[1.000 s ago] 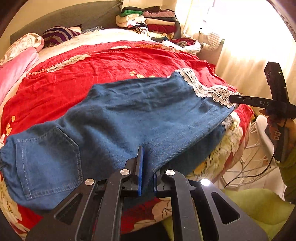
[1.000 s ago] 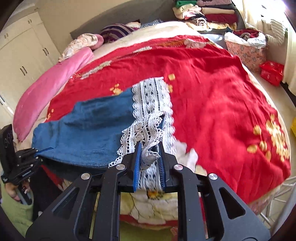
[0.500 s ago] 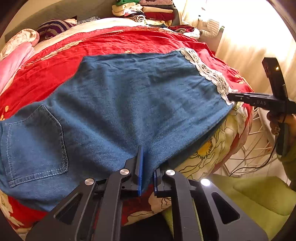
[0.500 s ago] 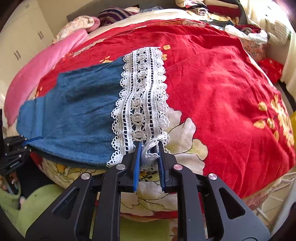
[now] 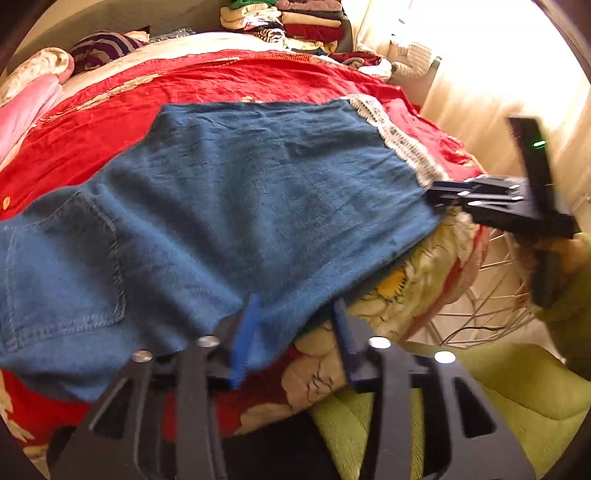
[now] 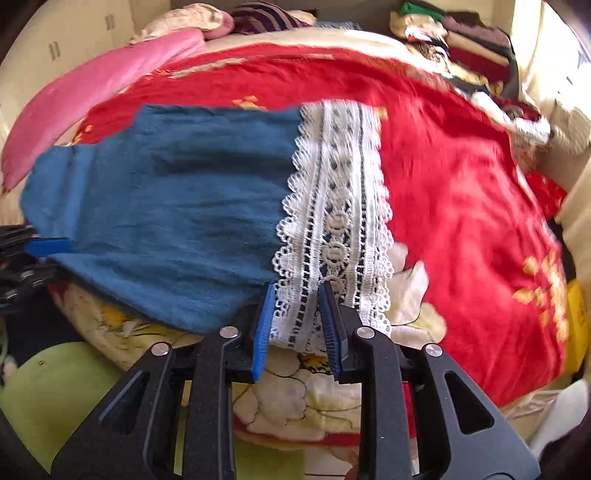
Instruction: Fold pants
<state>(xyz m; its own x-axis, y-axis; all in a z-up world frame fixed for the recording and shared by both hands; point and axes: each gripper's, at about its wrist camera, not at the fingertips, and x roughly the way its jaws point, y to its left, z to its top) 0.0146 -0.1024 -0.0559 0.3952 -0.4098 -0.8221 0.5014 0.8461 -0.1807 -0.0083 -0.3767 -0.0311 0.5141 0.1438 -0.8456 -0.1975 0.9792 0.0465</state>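
Observation:
Blue denim pants (image 5: 229, 206) with a white lace hem (image 6: 336, 206) lie folded leg on leg across the red bedspread (image 5: 229, 81), near the bed's front edge. A back pocket (image 5: 70, 266) shows at the left. My left gripper (image 5: 295, 332) is open at the pants' near edge, the cloth lying loose between its jaws. My right gripper (image 6: 297, 325) is open around the lace hem's near end. The right gripper also shows in the left wrist view (image 5: 443, 195). The left gripper shows in the right wrist view (image 6: 40, 251).
A pink blanket (image 6: 96, 85) and pillows (image 5: 107, 44) lie at the bed's far left. Stacks of folded clothes (image 5: 291, 22) sit at the far right corner. A green seat (image 5: 480, 387) and a white wire basket (image 5: 487, 295) stand below the bed's edge.
Both grippers have opened and let go of the pants. The pants were carried further onto the bed and laid flat. Both views moved closer.

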